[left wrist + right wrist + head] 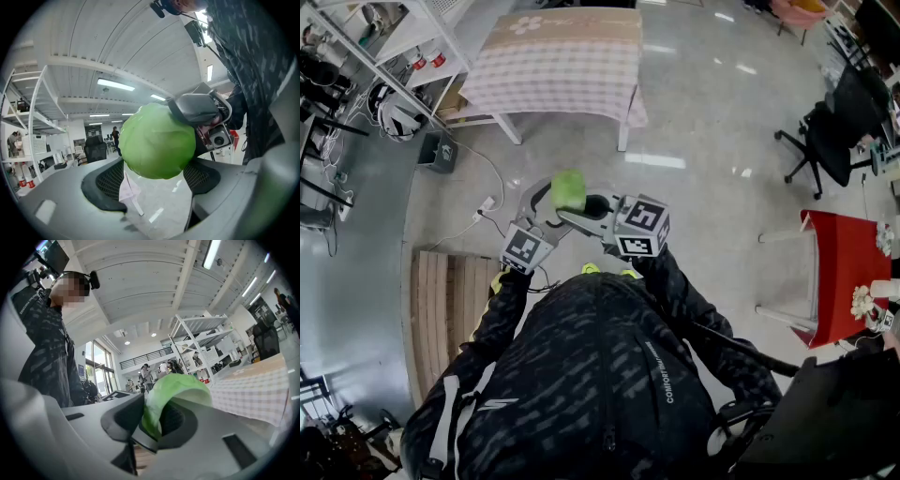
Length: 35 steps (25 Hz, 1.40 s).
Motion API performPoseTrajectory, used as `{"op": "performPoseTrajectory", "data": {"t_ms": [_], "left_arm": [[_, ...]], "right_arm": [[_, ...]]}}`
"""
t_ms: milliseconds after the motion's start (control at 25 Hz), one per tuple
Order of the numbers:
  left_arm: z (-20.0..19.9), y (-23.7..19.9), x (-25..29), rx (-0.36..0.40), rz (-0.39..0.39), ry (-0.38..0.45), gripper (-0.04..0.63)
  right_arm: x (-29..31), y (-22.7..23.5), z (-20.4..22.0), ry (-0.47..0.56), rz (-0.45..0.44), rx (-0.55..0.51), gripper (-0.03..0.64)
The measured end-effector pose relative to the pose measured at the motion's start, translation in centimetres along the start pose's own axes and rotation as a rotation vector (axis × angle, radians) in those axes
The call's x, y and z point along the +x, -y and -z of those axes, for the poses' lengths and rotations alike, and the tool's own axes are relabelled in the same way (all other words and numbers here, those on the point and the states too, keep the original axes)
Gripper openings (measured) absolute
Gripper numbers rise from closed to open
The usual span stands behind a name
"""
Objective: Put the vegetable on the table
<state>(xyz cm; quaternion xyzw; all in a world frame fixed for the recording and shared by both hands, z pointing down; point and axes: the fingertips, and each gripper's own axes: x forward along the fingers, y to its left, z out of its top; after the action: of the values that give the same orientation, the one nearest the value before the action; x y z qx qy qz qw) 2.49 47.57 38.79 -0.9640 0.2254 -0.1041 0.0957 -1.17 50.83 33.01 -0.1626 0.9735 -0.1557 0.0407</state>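
We are holding the vegetable (568, 190) in mid-air, well short of the far worktop (551, 58). The right gripper (152, 422) is pinching its leaf between narrowed jaws, and the left gripper (154, 185) is gaping its jaws wide around it. Next, we judge, it needs carrying forward and lowering.

Head view: from above the person (600, 375), looking steeply down to the floor (722, 122). Left gripper view: close along its jaws, partly toward the person. Right gripper view: close, level, toward the checked table (553, 56). All three share the green vegetable (568, 190).
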Motion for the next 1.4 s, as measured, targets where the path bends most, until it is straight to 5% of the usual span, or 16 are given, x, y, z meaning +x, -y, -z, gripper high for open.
{"op": "performPoseTrajectory", "data": {"t_ms": [1400], "left_arm": [[1.5, -1.6, -2.4, -0.010, -0.022, 0.010, 0.382]], "right_arm": [[2.9, -0.1, 0.9, -0.002, -0.030, 0.025, 0.083]]}}
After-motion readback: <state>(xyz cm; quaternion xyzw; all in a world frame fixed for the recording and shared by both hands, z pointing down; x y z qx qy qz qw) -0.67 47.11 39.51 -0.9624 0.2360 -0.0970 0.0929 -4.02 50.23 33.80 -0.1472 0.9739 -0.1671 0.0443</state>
